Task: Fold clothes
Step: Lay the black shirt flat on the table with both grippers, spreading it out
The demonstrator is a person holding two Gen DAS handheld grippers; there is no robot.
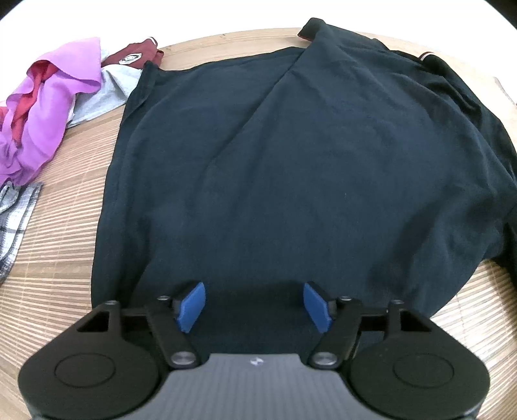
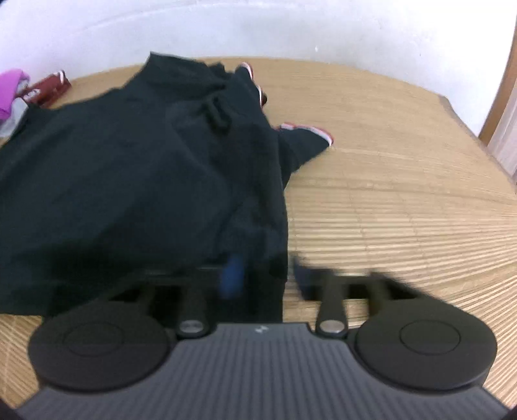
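A dark navy shirt point(image 1: 290, 161) lies spread on the bamboo-slat table point(image 1: 58, 265), with one side folded over along a diagonal crease. My left gripper point(image 1: 255, 305) hangs over the shirt's near hem, open, its blue pads point(image 1: 192, 305) wide apart and gripping nothing. In the blurred right wrist view, the shirt point(image 2: 129, 177) fills the left half, and a sleeve with a red-and-white cuff point(image 2: 307, 131) sticks out to the right. My right gripper point(image 2: 266, 274) straddles the shirt's near right edge. Its fingers stand apart, one over the cloth and one over bare table.
A pile of clothes sits at the far left: a purple garment point(image 1: 48, 113), a grey one point(image 1: 103, 93), a maroon one with a badge point(image 1: 132, 55) and a plaid cloth point(image 1: 13, 226). Bare table point(image 2: 404, 194) stretches right of the shirt. A white wall point(image 2: 290, 29) stands behind.
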